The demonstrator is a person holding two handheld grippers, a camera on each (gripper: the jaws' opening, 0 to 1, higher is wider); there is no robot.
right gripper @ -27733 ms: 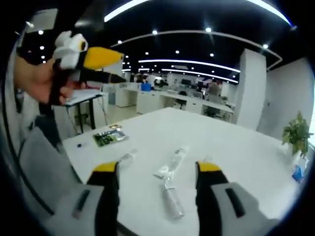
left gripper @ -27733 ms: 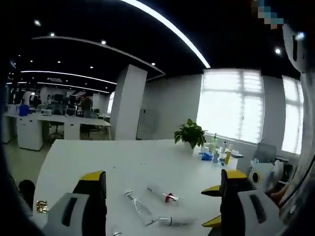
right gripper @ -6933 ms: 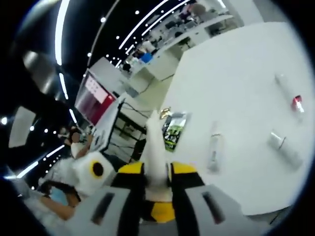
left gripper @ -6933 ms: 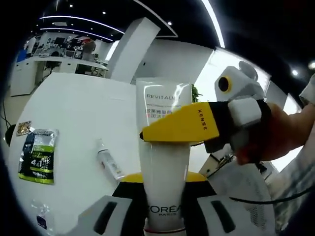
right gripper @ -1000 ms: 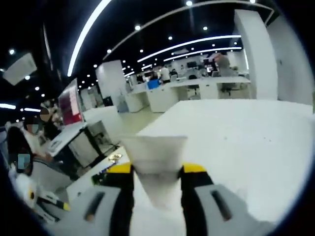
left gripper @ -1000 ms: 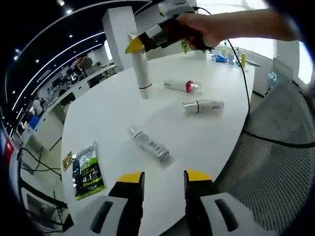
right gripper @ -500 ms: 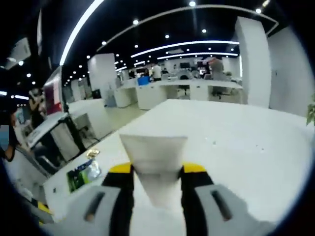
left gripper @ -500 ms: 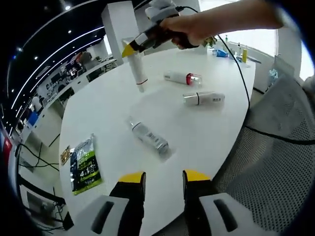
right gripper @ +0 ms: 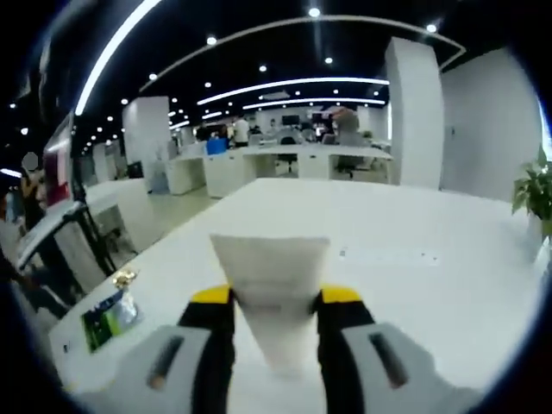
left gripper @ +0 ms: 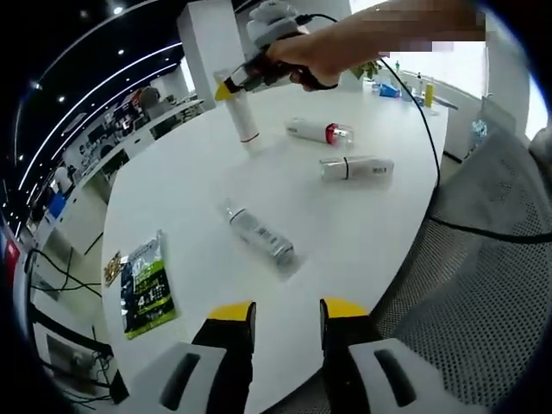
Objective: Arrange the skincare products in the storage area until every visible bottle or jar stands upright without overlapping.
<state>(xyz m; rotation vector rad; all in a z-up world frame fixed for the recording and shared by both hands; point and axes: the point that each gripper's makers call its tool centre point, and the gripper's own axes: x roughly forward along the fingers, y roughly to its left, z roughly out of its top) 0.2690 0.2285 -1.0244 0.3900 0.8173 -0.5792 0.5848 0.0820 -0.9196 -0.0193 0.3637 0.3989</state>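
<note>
A white tube (left gripper: 244, 119) with a red band stands cap-down on the white table (left gripper: 181, 190), far side. A hand holds my right gripper (left gripper: 229, 86), which is shut on the tube's upper end. In the right gripper view the tube's flat crimped end (right gripper: 270, 259) sits between the jaws of the right gripper (right gripper: 276, 297). Three products lie on their sides: a red-capped bottle (left gripper: 315, 131), a white bottle (left gripper: 355, 167) and a clear tube (left gripper: 259, 237). My left gripper (left gripper: 287, 310) hovers over the near table edge, its jaws a narrow gap apart with nothing between them.
A green sachet (left gripper: 142, 283) and a small gold packet (left gripper: 112, 269) lie near the table's left edge; the sachet (right gripper: 103, 323) also shows in the right gripper view. A mesh chair (left gripper: 483, 285) stands at the right. A potted plant (right gripper: 535, 194) and small bottles (left gripper: 405, 86) sit at the far end.
The right gripper has carried the tube slightly farther across the table and now holds it more upright. The left gripper has stayed put, and the lying products have not moved.
</note>
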